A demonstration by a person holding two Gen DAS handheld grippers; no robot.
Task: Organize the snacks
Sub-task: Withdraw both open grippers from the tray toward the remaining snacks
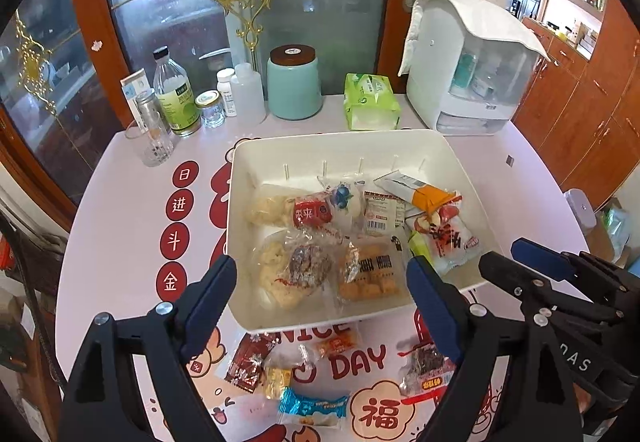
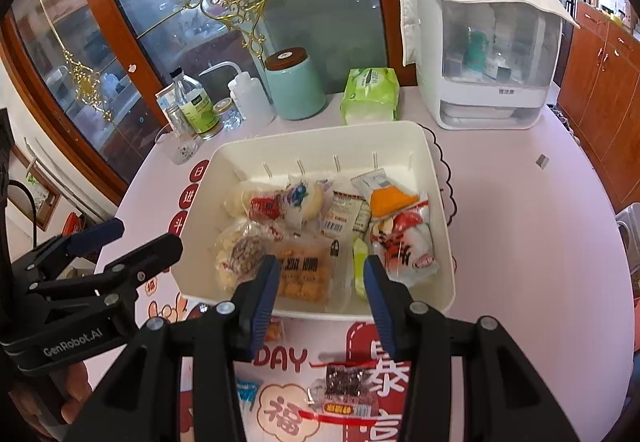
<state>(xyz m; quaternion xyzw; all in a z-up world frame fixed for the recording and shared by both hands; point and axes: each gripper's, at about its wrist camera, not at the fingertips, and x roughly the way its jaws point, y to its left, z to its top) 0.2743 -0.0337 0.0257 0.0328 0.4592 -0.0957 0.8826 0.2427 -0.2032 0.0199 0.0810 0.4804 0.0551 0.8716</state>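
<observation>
A round table (image 1: 120,226) with a printed pink cover is seen from above. At its far left edge, bottles and jars (image 1: 182,98) are grouped. At the centre a white tray (image 1: 240,242) is filled with wrapped snacks (image 1: 304,210). Near the table's front edge, loose snack packets (image 1: 308,408) are scattered just before the tray. The left gripper (image 1: 320,290) is held wide apart and empty over the tray's near rim. The right gripper (image 2: 320,290) is spread narrower, also empty.
</observation>
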